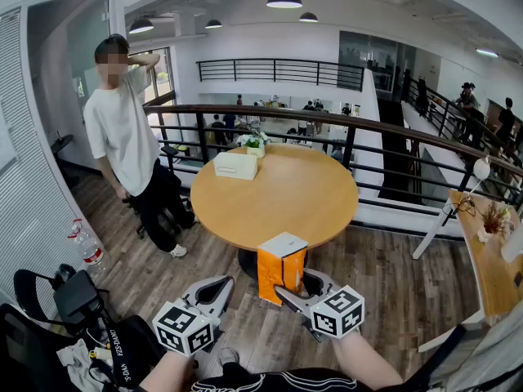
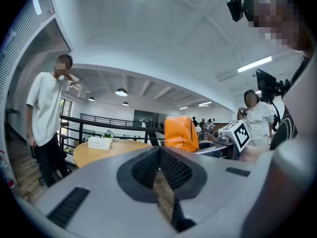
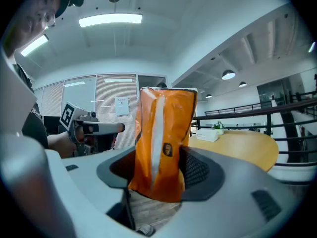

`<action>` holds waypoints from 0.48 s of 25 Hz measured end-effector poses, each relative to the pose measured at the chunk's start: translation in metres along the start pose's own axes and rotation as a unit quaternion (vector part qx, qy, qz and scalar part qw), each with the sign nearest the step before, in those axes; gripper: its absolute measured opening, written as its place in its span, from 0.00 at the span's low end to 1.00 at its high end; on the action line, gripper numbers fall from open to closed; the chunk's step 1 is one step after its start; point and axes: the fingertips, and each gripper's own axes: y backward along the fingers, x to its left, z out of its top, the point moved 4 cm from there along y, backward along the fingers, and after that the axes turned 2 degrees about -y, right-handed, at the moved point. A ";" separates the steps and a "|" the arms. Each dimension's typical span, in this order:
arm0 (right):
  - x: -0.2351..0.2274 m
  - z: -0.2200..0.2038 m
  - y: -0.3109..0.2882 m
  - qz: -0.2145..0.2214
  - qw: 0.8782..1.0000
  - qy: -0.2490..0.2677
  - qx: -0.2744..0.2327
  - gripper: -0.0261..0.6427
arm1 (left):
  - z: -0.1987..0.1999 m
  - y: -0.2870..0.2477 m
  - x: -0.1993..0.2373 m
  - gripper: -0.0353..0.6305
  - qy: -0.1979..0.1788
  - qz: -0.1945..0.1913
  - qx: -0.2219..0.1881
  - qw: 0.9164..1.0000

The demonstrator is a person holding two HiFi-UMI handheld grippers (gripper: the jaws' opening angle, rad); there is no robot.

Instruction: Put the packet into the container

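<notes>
An orange packet (image 1: 280, 274) with a white top stands upright between the jaws of my right gripper (image 1: 296, 291), which is shut on it just in front of the round wooden table (image 1: 282, 198). From the right gripper view the packet (image 3: 162, 143) fills the gap of the right gripper (image 3: 158, 178). The white container (image 1: 235, 165) sits at the table's far left edge, well beyond the packet. My left gripper (image 1: 214, 289) hangs to the left of the packet, shut and empty; its own view shows the left gripper (image 2: 159, 157) with pads meeting, and the packet (image 2: 181, 133) to its right.
A person in a white T-shirt (image 1: 122, 129) stands left of the table. A small plant pot (image 1: 253, 143) sits behind the container. A dark railing (image 1: 368, 133) runs behind the table. A water bottle (image 1: 86, 251) and black gear (image 1: 78, 300) are on the floor at left.
</notes>
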 end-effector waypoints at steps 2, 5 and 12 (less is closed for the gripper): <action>0.001 -0.001 0.002 0.000 1.000 0.003 0.000 0.44 | -0.001 0.001 -0.001 0.06 0.003 0.000 0.001 1.000; 0.003 -0.001 0.004 0.000 1.000 0.012 0.002 0.44 | -0.003 0.001 -0.003 0.06 0.007 -0.001 0.002 1.000; 0.002 -0.003 0.007 0.005 1.000 0.011 0.002 0.44 | -0.007 -0.002 -0.006 0.06 0.012 -0.005 0.004 1.000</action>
